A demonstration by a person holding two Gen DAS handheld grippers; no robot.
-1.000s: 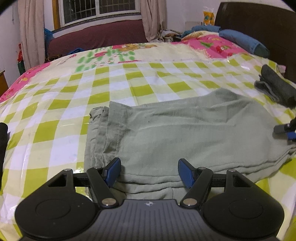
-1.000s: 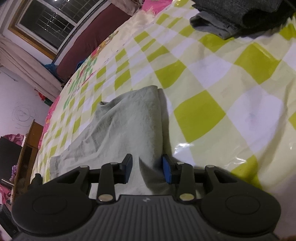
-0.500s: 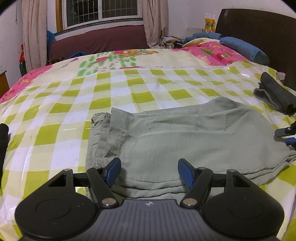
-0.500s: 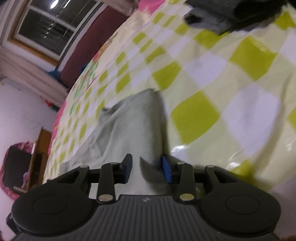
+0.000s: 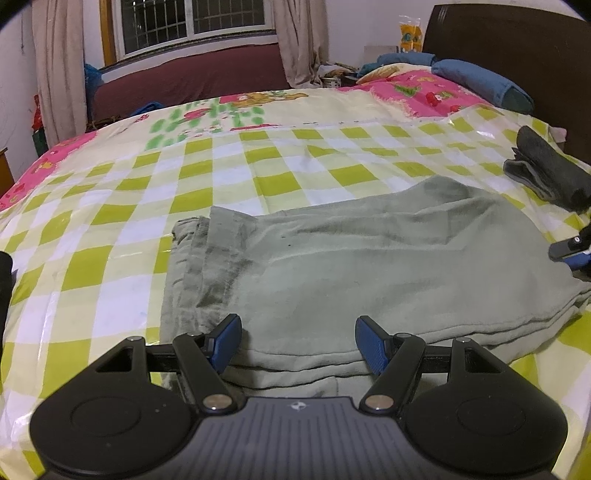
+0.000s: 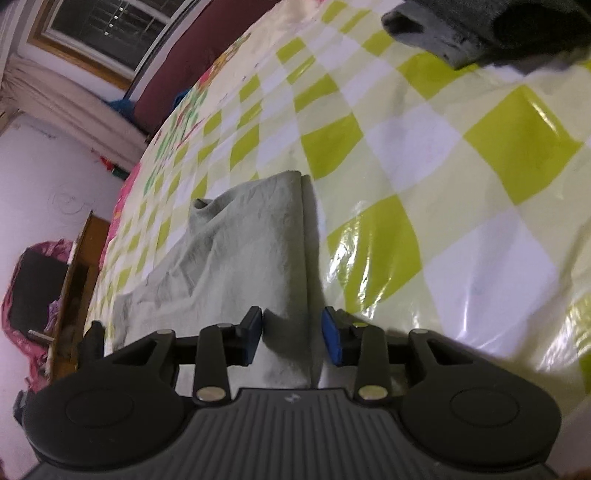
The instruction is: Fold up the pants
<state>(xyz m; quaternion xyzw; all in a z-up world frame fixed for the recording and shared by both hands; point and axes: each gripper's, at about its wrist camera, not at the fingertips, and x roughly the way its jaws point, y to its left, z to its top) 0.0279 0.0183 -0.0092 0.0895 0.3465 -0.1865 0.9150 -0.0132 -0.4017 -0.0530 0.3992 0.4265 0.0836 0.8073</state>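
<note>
Pale green pants lie folded lengthwise on a green-and-white checked sheet, hems at the left. My left gripper is open, its blue pads just above the near long edge of the pants. My right gripper is open with the right end of the pants between its pads, not pinched. Its tip also shows in the left wrist view at the right end of the pants.
A folded dark grey garment lies on the bed beyond the right end of the pants, also in the right wrist view. Blue pillow and dark headboard at the far right. Wooden furniture stands beside the bed.
The right gripper's jaws have opened wider around the pants' end. The left gripper has pulled back slightly and stays open.
</note>
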